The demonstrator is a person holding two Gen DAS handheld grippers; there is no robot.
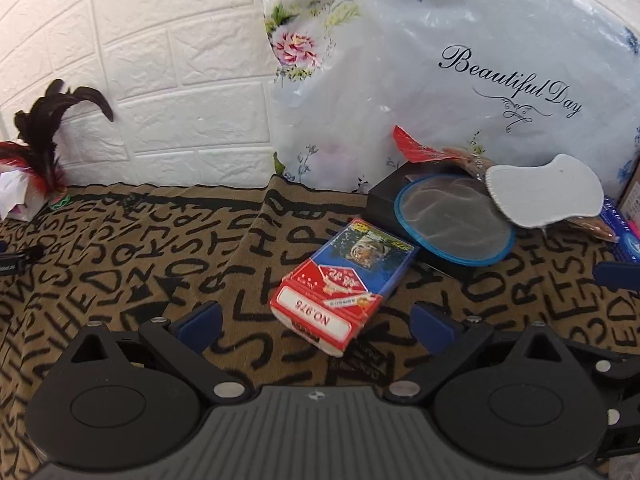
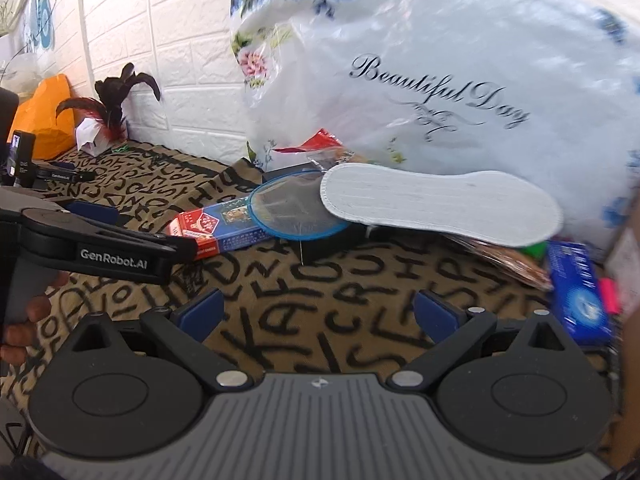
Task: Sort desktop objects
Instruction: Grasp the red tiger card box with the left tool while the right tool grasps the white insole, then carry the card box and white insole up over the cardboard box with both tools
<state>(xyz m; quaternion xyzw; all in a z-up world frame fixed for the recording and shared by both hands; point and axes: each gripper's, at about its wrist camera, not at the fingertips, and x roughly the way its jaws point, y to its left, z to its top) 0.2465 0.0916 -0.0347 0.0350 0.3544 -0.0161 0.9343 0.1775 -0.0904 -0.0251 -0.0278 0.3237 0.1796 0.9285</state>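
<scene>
A red and blue card box (image 1: 340, 286) marked NO.975 lies on the lettered cloth (image 1: 120, 272), just ahead of my open, empty left gripper (image 1: 316, 320). Behind it a blue-rimmed mesh disc (image 1: 454, 220) rests on a black box (image 1: 384, 200), with a white insole (image 1: 544, 192) on top. In the right wrist view my right gripper (image 2: 318, 314) is open and empty above the cloth; the card box (image 2: 212, 226), mesh disc (image 2: 296, 210) and insole (image 2: 436, 208) lie ahead. The left gripper's body (image 2: 100, 248) reaches in from the left.
A large white floral plastic bag (image 1: 460, 72) stands against the brick wall. A feather shuttlecock (image 1: 44, 152) sits far left. A blue packet (image 2: 580, 292) and snack wrappers (image 2: 508, 256) lie at the right. An orange bag (image 2: 44, 120) is at the far left.
</scene>
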